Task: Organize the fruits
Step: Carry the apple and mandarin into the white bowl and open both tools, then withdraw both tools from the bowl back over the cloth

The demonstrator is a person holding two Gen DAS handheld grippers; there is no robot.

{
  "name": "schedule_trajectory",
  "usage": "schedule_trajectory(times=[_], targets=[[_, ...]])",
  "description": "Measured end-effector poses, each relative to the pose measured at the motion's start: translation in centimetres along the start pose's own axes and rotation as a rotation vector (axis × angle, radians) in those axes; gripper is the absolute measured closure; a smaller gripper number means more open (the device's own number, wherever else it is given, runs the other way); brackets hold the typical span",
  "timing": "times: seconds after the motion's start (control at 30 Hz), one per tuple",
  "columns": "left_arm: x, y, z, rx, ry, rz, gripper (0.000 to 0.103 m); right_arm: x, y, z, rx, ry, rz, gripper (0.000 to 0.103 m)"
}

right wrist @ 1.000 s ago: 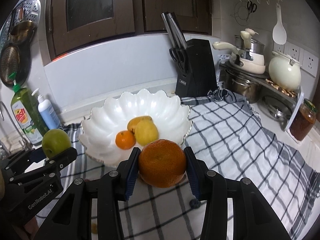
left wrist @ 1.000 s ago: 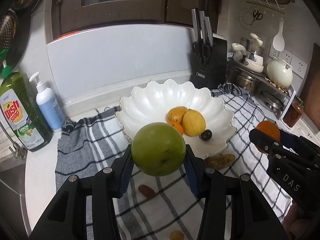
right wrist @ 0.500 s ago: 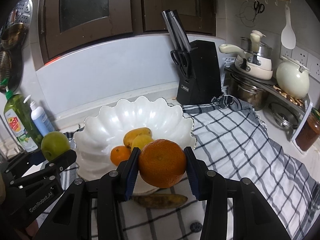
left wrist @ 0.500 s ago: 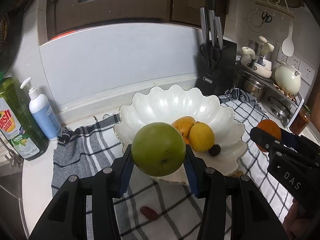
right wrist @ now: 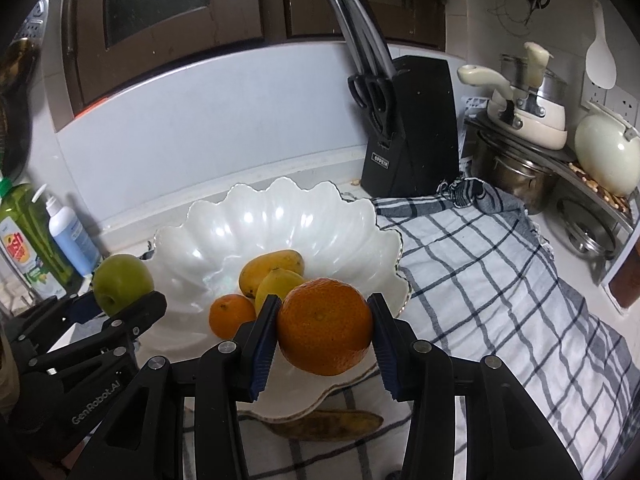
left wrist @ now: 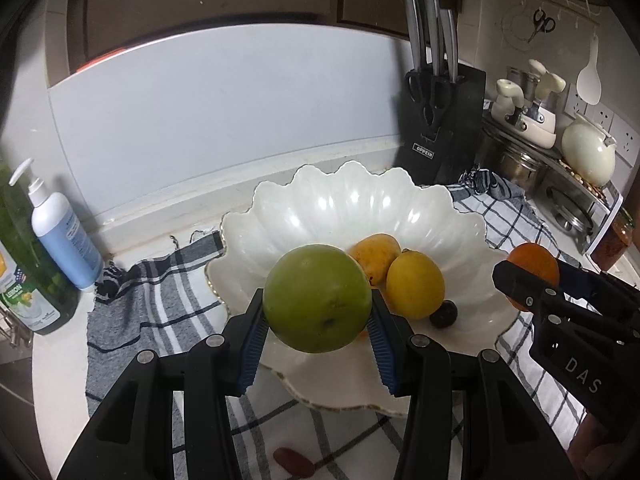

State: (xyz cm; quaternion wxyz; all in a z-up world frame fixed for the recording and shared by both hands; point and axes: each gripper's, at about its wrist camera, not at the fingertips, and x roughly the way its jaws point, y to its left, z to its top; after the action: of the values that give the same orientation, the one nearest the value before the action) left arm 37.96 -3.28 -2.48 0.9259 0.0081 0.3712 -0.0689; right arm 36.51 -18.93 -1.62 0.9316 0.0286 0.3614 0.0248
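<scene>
Left gripper (left wrist: 316,320) clamps a green apple (left wrist: 317,298), frame centre, over the near rim of the white scalloped bowl (left wrist: 320,208). Right gripper (right wrist: 322,330) clamps an orange (right wrist: 325,326), lower centre, over the bowl's near right rim. Inside: mango (right wrist: 272,272), lemon (left wrist: 415,284), small orange (right wrist: 232,316). Checked cloth (right wrist: 480,264) lies underneath.

Dim, cool indoor light falls from above — the wall panel (left wrist: 240,120) glows pale blue-grey while the cabinets (right wrist: 180,12) at the top of the frame sink into brown murk. Soft white glare spots sit on the scalloped bowl (left wrist: 320,204). Both views bend hard at the edges, corners going black. The centre is fairly sharp — the far right looks grainy and soft.
</scene>
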Motion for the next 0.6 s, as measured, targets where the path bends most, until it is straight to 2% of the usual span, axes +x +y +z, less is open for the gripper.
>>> schedule_trajectory(times=[0.17, 0.23, 0.27, 0.3, 0.37, 0.43, 0.5, 0.6], targets=[[1.2, -0.2, -0.2, 0.004, 0.036, -0.008, 0.055, 0.7, -0.1, 0.0, -0.010, 0.015, 0.000, 0.057], [1.2, -0.3, -0.2, 0.009, 0.032, 0.001, 0.048, 0.8, -0.1, -0.1, -0.012, 0.015, -0.005, 0.056], [1.0, -0.2, -0.2, 0.009, 0.024, 0.006, 0.041, 0.8, -0.1, -0.1, -0.011, 0.013, -0.006, 0.049], [0.9, -0.2, -0.2, 0.008, 0.022, 0.009, 0.035, 0.7, -0.1, -0.1, -0.010, 0.006, -0.015, 0.038], [0.7, 0.0, -0.1, 0.000, 0.016, 0.013, 0.032, 0.3, -0.2, 0.0, -0.007, -0.012, -0.034, 0.025], [0.4, 0.2, -0.1, 0.000, 0.014, 0.023, 0.031, -0.1, -0.3, 0.2, -0.006, -0.027, -0.057, 0.022], [0.0, 0.3, -0.1, -0.006, 0.010, 0.035, 0.024, -0.5, -0.3, 0.3, -0.003, -0.033, -0.082, 0.017], [-1.1, 0.6, -0.1, -0.015, -0.010, 0.042, 0.020, -1.3, -0.4, 0.4, 0.002, -0.047, -0.099, 0.013]])
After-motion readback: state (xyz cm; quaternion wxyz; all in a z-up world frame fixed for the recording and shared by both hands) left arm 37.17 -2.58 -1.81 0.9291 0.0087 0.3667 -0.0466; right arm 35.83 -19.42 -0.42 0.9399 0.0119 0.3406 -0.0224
